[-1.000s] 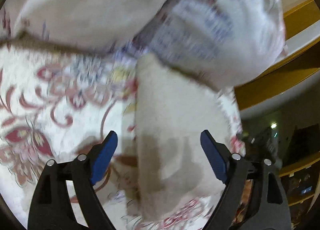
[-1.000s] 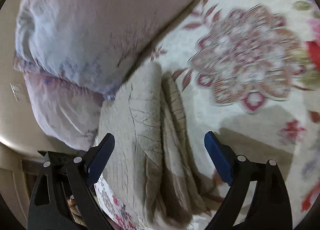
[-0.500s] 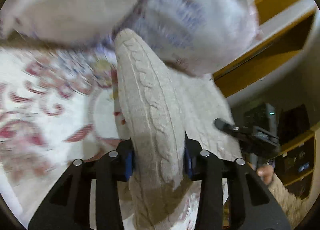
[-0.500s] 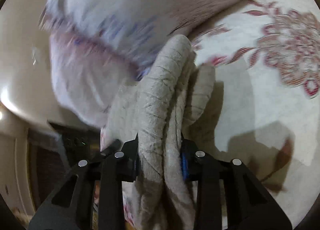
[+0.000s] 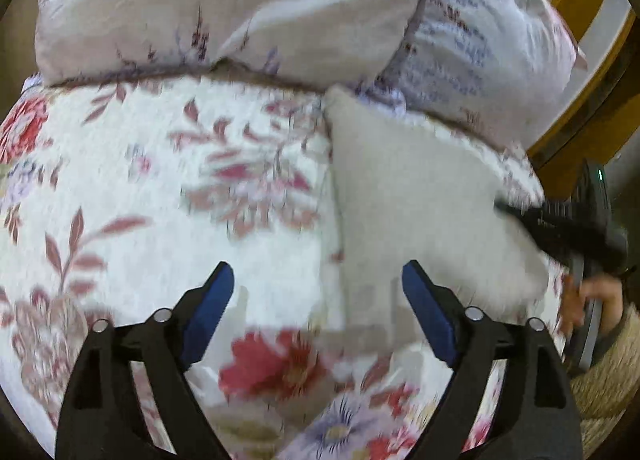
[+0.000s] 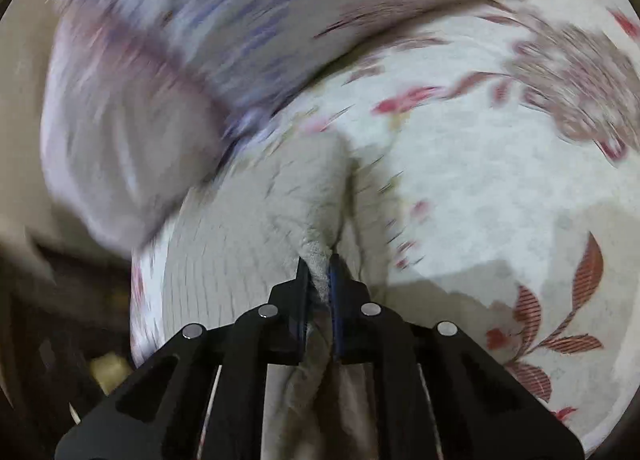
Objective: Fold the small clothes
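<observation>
A folded beige knit garment (image 5: 416,200) lies on the floral bedspread (image 5: 160,188) near the bed's right edge, just below the pillows. My left gripper (image 5: 318,300) is open and empty above the bedspread, with the garment's near edge under its right finger. My right gripper (image 6: 319,272) is shut on an edge of the beige garment (image 6: 240,236). It also shows at the right of the left wrist view (image 5: 560,228), over the garment's right side. Both views are motion-blurred.
Two pale lilac pillows (image 5: 240,8) lie along the head of the bed. A yellow wooden bed frame (image 5: 592,20) rises at the upper right. The bed edge drops to a dark floor (image 6: 60,320) left of the right gripper.
My left gripper has let go of the garment and opened. The garment now lies flat on the bedspread instead of bunched upright. My right gripper stays shut on it.
</observation>
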Tool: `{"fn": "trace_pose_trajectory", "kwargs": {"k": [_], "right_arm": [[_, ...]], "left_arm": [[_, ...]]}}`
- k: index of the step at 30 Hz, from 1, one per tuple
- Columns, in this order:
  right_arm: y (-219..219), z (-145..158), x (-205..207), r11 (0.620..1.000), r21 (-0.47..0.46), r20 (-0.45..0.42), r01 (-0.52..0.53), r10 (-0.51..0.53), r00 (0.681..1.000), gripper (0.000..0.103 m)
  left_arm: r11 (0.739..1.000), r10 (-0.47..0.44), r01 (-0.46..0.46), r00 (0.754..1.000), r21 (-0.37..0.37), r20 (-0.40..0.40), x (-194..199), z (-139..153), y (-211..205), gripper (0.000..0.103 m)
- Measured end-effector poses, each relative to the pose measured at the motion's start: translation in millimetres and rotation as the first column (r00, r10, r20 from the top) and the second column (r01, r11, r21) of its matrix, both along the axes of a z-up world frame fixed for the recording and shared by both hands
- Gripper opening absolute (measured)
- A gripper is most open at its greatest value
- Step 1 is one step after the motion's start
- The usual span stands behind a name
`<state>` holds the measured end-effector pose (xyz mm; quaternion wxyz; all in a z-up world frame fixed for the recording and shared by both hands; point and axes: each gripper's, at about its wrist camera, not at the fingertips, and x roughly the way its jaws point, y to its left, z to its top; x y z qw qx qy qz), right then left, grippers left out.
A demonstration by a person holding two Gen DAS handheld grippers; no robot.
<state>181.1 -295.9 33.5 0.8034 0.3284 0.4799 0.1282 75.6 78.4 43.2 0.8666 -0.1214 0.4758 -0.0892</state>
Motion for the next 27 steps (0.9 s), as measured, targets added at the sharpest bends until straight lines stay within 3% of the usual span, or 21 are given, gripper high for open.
{"fn": "trace_pose_trajectory", "kwargs": {"k": [2, 5, 7, 9, 10, 13, 14, 16, 20, 23, 24, 27], "right_arm": [[-9.8, -1.6, -1.3, 0.999, 0.024, -0.017, 0.028, -0.027, 0.999, 0.010], [-10.0, 19.0, -32.1, 0.999, -0.049, 0.052, 0.010, -0.008, 0.999, 0.012], [-19.0, 25.1, -61.8, 0.993, -0.102, 0.093, 0.055, -0.046, 0.995, 0.028], [-27.4, 27.6, -89.1, 0.973, -0.206, 0.120, 0.104, -0.080, 0.990, 0.076], [-27.1, 28.2, -103.1, 0.955, -0.273, 0.133, 0.116, -0.082, 0.988, 0.083], [-12.2, 17.9, -137.0, 0.903, -0.423, 0.165, 0.077, -0.007, 0.986, 0.091], [0.1, 14.1, -150.2, 0.868, -0.493, 0.159, 0.066, 0.015, 0.987, 0.101], [29.5, 2.0, -155.9, 0.818, -0.575, 0.143, 0.036, 0.057, 0.988, 0.102], [64.1, -18.2, -153.4, 0.809, -0.585, 0.080, -0.058, 0.128, 0.989, 0.102], [76.7, -36.8, -142.4, 0.781, -0.618, 0.004, -0.084, 0.111, 0.994, 0.102], [78.3, -37.2, -143.7, 0.762, -0.643, 0.016, -0.074, 0.110, 0.994, 0.102], [77.1, -40.0, -145.4, 0.776, -0.628, 0.041, -0.050, 0.097, 0.994, 0.102]], "left_arm": [[1.000, -0.002, 0.002, 1.000, 0.028, -0.017, -12.2, -7.1, -2.9, 0.100], [0.997, -0.037, 0.038, 0.999, 0.070, -0.020, -27.1, -15.2, -15.6, 0.101], [0.995, -0.056, 0.059, 0.998, 0.083, -0.041, -33.0, -21.6, -22.5, 0.101], [0.993, -0.076, 0.082, 0.995, 0.081, -0.070, -36.5, -29.9, -30.6, 0.101], [0.992, -0.085, 0.093, 0.992, 0.089, -0.088, -37.4, -34.7, -35.8, 0.101], [0.983, -0.087, 0.100, 0.992, 0.153, -0.093, -38.3, -39.3, -49.9, 0.101], [0.980, -0.088, 0.103, 0.992, 0.169, -0.093, -38.3, -40.0, -53.9, 0.101], [0.973, -0.078, 0.096, 0.993, 0.211, -0.092, -36.8, -42.8, -61.2, 0.101], [0.948, -0.060, 0.086, 0.994, 0.306, -0.094, -38.4, -47.1, -74.1, 0.101], [0.954, -0.037, 0.066, 0.994, 0.292, -0.103, -39.2, -46.6, -71.5, 0.101], [0.952, -0.035, 0.067, 0.993, 0.297, -0.112, -38.8, -46.7, -71.6, 0.101], [0.952, -0.018, 0.060, 0.990, 0.300, -0.142, -38.3, -46.1, -71.6, 0.101]]}}
